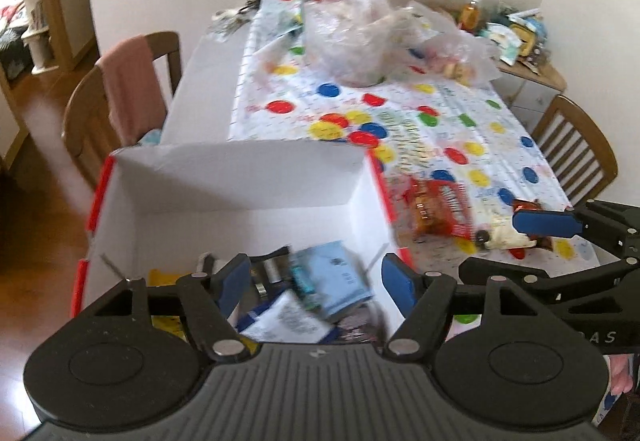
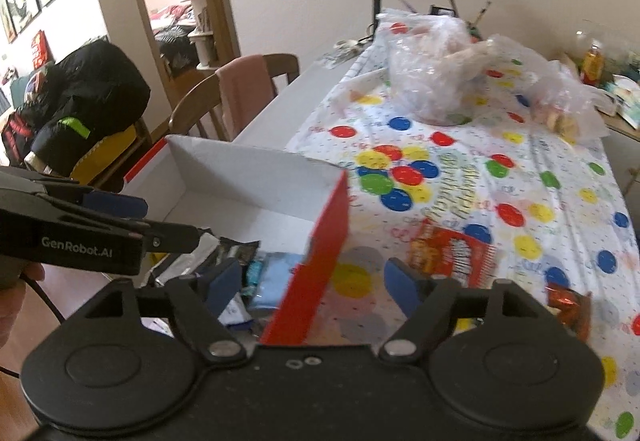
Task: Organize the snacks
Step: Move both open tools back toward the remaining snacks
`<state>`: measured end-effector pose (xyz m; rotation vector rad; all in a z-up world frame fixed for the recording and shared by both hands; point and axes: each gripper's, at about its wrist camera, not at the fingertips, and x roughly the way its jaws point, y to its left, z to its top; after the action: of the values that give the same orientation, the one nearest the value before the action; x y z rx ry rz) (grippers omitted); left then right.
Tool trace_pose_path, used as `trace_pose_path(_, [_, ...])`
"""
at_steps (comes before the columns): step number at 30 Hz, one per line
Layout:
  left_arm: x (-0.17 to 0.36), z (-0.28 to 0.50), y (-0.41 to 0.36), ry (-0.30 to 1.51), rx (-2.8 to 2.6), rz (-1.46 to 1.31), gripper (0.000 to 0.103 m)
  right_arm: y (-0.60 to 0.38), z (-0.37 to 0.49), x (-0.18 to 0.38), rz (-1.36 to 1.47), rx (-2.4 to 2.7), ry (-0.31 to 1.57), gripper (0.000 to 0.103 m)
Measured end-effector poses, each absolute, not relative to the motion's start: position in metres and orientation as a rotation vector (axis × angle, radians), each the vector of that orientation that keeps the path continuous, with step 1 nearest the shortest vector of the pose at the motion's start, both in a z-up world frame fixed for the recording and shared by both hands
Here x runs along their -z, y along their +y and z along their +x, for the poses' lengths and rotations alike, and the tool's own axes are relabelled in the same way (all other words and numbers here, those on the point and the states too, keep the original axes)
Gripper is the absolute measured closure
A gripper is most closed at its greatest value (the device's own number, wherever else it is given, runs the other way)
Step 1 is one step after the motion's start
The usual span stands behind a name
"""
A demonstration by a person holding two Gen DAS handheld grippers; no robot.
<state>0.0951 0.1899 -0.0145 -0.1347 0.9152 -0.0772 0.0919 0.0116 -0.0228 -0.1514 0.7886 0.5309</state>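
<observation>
Both your left gripper (image 1: 316, 281) and right gripper (image 2: 316, 283) gape empty — pinch the light, crinkly, slippery red snack packet (image 2: 454, 255) by its edge seam

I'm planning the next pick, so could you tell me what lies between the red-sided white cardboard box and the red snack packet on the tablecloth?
Only bare dotted tablecloth lies between the box and the red snack packet, as the right wrist view shows.
</observation>
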Motion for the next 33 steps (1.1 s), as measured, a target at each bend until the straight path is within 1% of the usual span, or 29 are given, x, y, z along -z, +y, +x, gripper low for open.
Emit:
trace_pose_path(3, [0.012,0.096,0.169,0.899,0.097,-0.13,0.027,-0.012,0.09,0.019,-0.137,-0.513,0.775,0.016])
trace_pose_path(14, [0.02,0.113,0.082,0.899,0.142,-0.142,0.025,-0.112,0.101,0.016,-0.113,-0.465,0.764,0.0])
trace_pose_path(25, [0.047,0.148,0.022,0.974,0.165,-0.152,0.024,-0.196,0.138,0.037,-0.099,-0.428,0.814,0.0])
trace_pose_path(33, [0.07,0.178,-0.021,1.037,0.159,-0.185,0.024,-0.231,0.176,0.066,-0.099,-0.409,0.869,0.0])
